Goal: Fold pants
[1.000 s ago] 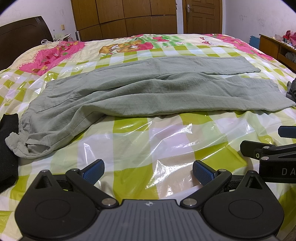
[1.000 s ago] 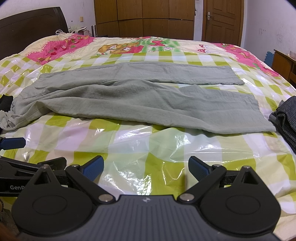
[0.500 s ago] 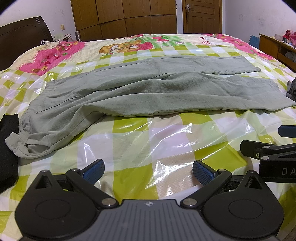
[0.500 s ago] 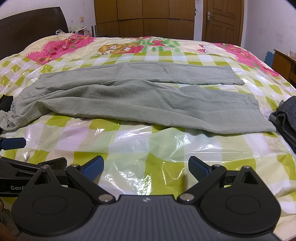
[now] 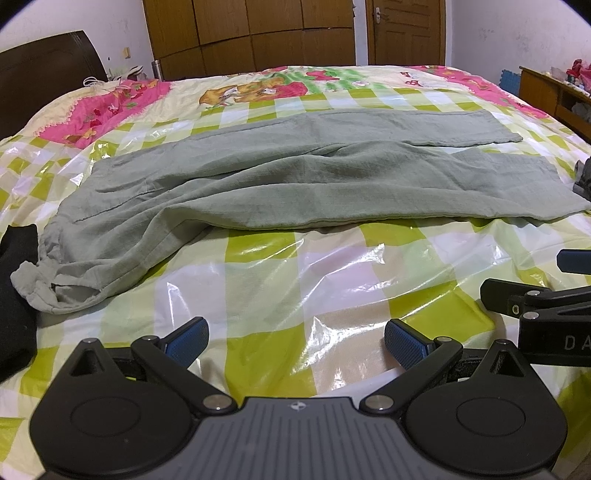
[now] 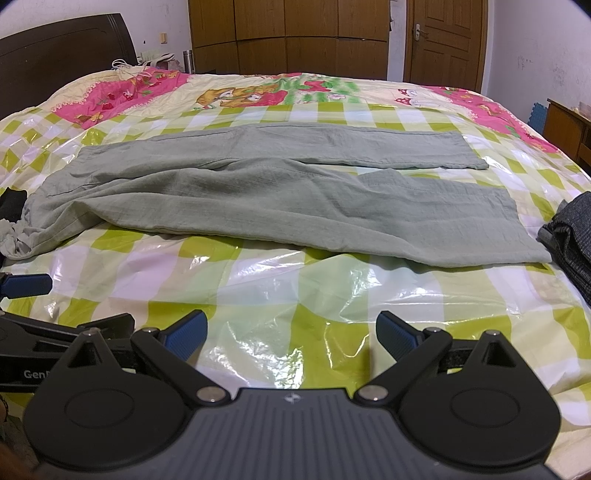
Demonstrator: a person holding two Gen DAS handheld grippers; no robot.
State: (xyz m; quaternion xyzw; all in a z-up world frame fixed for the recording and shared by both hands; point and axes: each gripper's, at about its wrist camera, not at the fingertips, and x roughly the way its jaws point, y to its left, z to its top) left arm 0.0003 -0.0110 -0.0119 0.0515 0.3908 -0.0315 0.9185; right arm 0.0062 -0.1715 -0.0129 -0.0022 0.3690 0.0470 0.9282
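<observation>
Filling pretty much everything ahead of both tools is the bed (image 5: 295,295), covered in a shiny green-and-white checked plastic sheet (image 6: 280,280) with a pink cartoon-print bedspread (image 5: 110,107) showing past it at the far end. Behind that there's a brown wooden wardrobe (image 5: 251,33) and a door (image 6: 443,40), plus a dark headboard (image 6: 62,55) off to the left.

The sage-green pants (image 5: 295,184) are spread flat across the bed, well ahead of both tools and not touching either one. The waistband end sits bunched up to the left, and the two legs run out to the right, the nearer leg (image 6: 406,225) lying a bit apart from the farther leg (image 6: 351,147) at the hems. The fabric looks rumpled around the crotch.

Some black clothing (image 5: 14,295) sits just beside the waistband at the far left of the left tool's view, and a dark grey folded garment (image 6: 572,240) lies near the leg hems on the right.

The left tool (image 5: 295,341) is down low over the near edge of the bed, blue-padded fingers (image 5: 186,339) spread wide with nothing between them. The right tool (image 6: 291,332) is just beside it to the right, also spread wide and holding nothing. Each one pokes into the edge of the other's view.
</observation>
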